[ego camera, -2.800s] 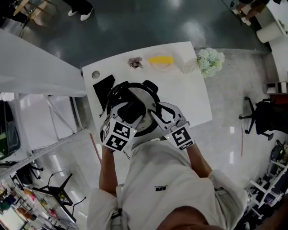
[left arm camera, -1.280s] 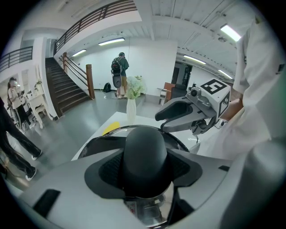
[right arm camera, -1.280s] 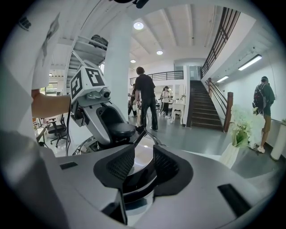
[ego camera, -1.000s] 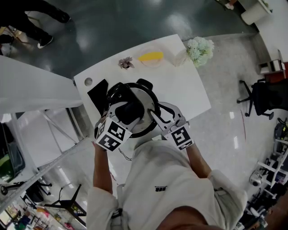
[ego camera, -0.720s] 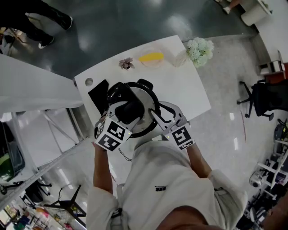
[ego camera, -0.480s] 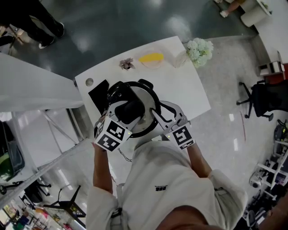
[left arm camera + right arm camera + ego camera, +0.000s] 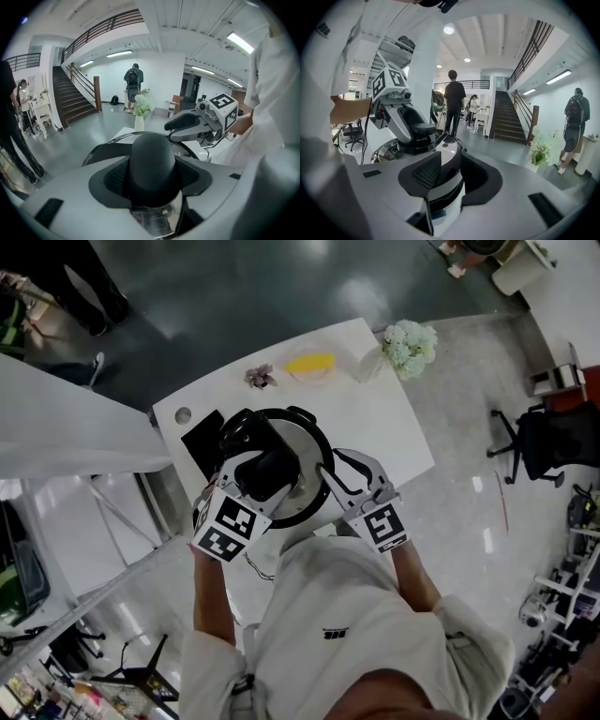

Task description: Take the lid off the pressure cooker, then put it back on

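Your left gripper (image 7: 265, 472) clamps the lid's black knob (image 7: 152, 164). Your right gripper (image 7: 333, 472) grips the pressure cooker's side handle (image 7: 440, 185) on the white table (image 7: 394, 432). Lift straight and level, bracing the pot.

I am seeing a black knob (image 7: 152, 154) on a silver lid (image 7: 302, 444), a silver-and-black handle (image 7: 440, 171), and black-and-white checks on my left gripper (image 7: 152, 180) and right gripper (image 7: 445, 187).

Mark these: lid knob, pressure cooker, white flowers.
lid knob (image 7: 152, 159): left gripper view, front of the black dome.
pressure cooker (image 7: 446, 183): right gripper view, chrome side wall.
white flowers (image 7: 409, 341): head view, middle of the bunch.
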Motion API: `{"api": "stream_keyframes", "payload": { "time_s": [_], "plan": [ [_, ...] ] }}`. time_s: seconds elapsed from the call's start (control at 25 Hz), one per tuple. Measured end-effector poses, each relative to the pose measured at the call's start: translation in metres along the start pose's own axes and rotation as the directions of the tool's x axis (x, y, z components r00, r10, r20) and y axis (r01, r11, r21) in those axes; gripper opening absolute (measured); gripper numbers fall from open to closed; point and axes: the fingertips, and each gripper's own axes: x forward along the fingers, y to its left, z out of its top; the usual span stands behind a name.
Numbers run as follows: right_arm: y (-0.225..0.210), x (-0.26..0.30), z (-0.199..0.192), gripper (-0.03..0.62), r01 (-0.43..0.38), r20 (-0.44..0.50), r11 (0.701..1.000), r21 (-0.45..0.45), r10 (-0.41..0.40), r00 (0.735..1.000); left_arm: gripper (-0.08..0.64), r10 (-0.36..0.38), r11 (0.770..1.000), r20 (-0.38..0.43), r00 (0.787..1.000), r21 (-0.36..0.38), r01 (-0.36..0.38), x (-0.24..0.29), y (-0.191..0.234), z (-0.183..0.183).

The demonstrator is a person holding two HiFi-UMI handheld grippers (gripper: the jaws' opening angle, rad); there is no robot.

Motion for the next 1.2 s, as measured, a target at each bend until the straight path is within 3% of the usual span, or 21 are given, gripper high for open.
{"api": "stream_keyframes", "payload": {
  "time_s": [0.64, 1.0, 1.2],
  "plan": [
    [-0.032, -0.025, 0.012, 0.130, -0.028, 0.105, 0.997, -0.069, 0.035, 0.994, 0.287, 0.073, 0.997, 0.016, 0.997, -0.027, -0.072, 0.013, -0.013, 0.034],
    [-0.065, -0.051, 0.005, 0.130, -0.039, 0.089, 0.999, -0.017, 0.040, 0.995, 0.287, 0.089, 0.995, 0.005, 0.996, -0.051, -0.088, 0.046, -0.027, 0.060],
    [-0.092, -0.064, -0.003, 0.130, -0.034, 0.125, 0.998, -0.048, 0.040, 0.991, 0.287, 0.085, 0.995, 0.007, 0.996, -0.044, -0.084, 0.067, -0.036, 0.082]
  ]
}}
